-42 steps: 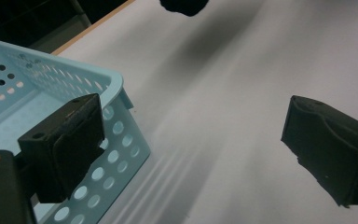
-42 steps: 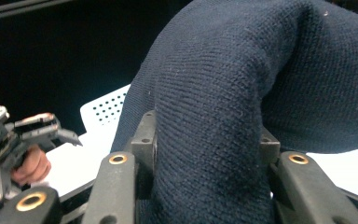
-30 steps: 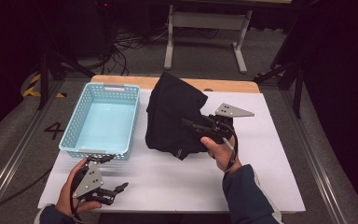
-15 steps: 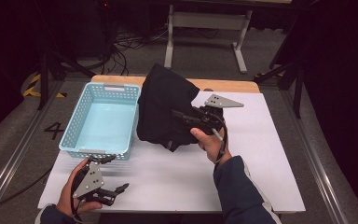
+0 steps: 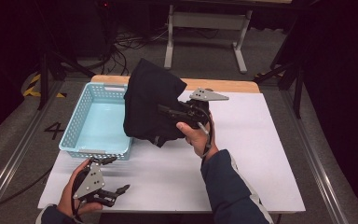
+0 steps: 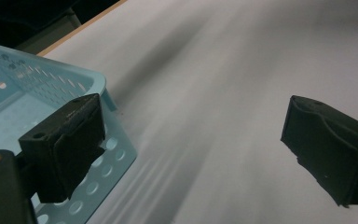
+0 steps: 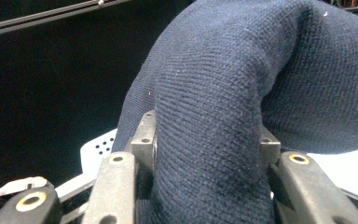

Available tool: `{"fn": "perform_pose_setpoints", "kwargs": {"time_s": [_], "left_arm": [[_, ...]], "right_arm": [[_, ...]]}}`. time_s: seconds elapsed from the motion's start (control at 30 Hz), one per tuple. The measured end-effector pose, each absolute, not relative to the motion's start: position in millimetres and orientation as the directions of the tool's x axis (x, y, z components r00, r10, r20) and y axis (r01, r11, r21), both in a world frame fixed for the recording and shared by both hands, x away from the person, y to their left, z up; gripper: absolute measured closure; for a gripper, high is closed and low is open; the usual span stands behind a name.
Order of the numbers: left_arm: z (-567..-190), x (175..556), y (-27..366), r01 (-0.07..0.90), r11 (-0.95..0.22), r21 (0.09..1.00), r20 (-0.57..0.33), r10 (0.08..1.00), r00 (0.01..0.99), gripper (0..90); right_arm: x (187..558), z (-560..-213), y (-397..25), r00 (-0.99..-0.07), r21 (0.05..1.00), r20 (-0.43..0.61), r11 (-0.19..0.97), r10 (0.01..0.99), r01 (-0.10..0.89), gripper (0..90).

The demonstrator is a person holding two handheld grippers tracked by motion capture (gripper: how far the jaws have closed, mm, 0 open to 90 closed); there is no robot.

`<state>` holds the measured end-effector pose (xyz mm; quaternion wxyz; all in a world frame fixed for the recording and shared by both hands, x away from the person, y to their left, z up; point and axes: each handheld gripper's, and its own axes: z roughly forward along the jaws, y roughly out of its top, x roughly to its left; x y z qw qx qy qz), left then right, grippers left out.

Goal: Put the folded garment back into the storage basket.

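Note:
A dark navy knitted garment (image 5: 150,100) hangs bunched above the table, its left part over the right rim of the light blue basket (image 5: 98,126). My right gripper (image 5: 164,111) is shut on a thick fold of it; in the right gripper view the knit (image 7: 223,93) fills the gap between the jaws of the right gripper (image 7: 205,154). My left gripper (image 5: 119,173) is held low at the table's front left, just in front of the basket. In the left gripper view, the left gripper (image 6: 196,140) is open and holds nothing, one jaw next to the basket's corner (image 6: 103,164).
The white table sheet (image 5: 251,154) lies bare to the right of my right hand. A wooden edge (image 5: 233,85) runs along the back of the table. Behind it, a white table frame (image 5: 205,21) and cables sit on the dark floor.
My right gripper has carried the garment up and to the left, from the table's middle to the basket's right rim. The left gripper has barely moved.

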<state>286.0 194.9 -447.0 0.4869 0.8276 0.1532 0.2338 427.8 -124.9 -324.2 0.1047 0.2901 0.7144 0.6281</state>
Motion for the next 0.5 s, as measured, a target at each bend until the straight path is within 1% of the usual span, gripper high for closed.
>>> {"fn": "perform_pose_setpoints", "kwargs": {"time_s": [0.5], "left_arm": [[-447,285,195,0.022,-0.471,0.882,0.233,0.477,0.847,7.0]], "right_arm": [[442,-324,-84,-0.829,0.953,0.227,0.057,0.512,0.296,57.1]]}}
